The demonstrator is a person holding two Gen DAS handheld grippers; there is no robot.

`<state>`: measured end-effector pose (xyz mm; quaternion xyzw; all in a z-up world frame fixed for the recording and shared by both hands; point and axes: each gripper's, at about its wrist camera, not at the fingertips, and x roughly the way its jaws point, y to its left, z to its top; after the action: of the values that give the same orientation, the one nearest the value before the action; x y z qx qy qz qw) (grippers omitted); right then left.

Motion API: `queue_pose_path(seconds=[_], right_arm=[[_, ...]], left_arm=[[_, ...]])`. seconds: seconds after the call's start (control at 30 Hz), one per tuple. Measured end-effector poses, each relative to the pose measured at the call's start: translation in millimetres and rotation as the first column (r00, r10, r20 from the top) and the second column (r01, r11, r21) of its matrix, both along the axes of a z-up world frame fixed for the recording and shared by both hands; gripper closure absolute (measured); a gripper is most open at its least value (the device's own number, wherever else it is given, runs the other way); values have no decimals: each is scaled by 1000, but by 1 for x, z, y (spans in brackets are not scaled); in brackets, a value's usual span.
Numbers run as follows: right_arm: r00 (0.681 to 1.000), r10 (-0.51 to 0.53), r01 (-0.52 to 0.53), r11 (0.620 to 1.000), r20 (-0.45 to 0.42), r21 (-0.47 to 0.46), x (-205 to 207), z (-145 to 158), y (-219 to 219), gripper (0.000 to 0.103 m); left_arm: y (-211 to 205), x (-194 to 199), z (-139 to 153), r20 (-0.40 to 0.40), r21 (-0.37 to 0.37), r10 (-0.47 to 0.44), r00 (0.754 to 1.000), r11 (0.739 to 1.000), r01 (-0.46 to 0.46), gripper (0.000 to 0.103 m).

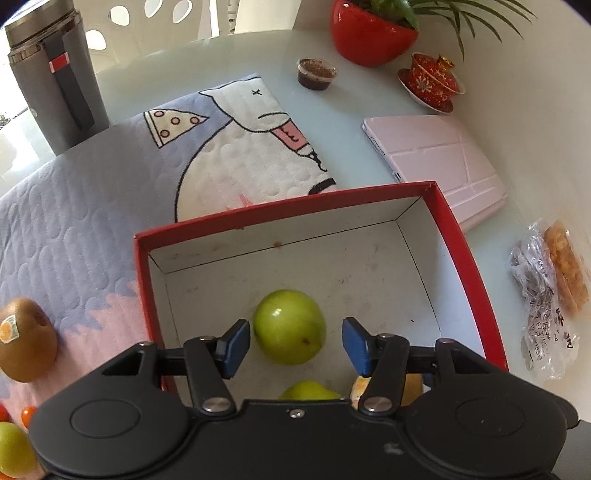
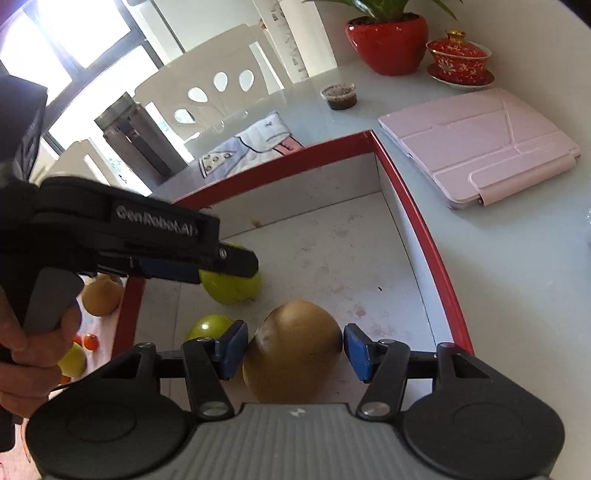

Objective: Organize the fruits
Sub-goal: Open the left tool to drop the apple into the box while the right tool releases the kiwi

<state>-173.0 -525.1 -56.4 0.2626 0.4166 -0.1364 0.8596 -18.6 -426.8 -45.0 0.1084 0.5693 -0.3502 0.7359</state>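
Note:
A red box [image 1: 461, 236] with a white floor holds a green apple [image 1: 290, 326]. My left gripper [image 1: 295, 347] is open above it, pads apart on each side, not touching. A second green fruit [image 1: 308, 391] lies nearer, partly hidden by the gripper body. In the right wrist view my right gripper [image 2: 295, 349] is open around a brown pear [image 2: 291, 350] resting in the red box [image 2: 417, 221]. The left gripper [image 2: 225, 269] hovers over the green apple [image 2: 231, 290], with another green fruit [image 2: 208, 326] beside it.
A kiwi [image 1: 26, 339], a green fruit [image 1: 13, 454] and small orange tomatoes [image 1: 27, 415] lie on the quilted mat [image 1: 74, 206] left of the box. A pink tablet case [image 1: 447, 162], snack bag [image 1: 546, 302], sauce cup [image 1: 316, 74], red teacup [image 1: 432, 79], red plant pot [image 1: 369, 33] and grey thermos [image 1: 51, 77] stand around.

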Motion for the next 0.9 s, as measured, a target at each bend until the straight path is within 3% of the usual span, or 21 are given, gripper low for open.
queue_pose_path(seconds=[0.13,0.47,0.9], right_arm=[[1000,7,-7,999,-3,-36,-2,6,2,44],[998,-68,68,998,14,-18,-18,15,2,44],[991,-120,121,993,52,-15,-17,35,20,44]], left_arm=[[6,1,5,0,-15,21,1000,1000,-21,36],[24,-2,29,47,-48,20,999,999,-18,29],[86,9,62,117,-75,79,990,995,-71,27]])
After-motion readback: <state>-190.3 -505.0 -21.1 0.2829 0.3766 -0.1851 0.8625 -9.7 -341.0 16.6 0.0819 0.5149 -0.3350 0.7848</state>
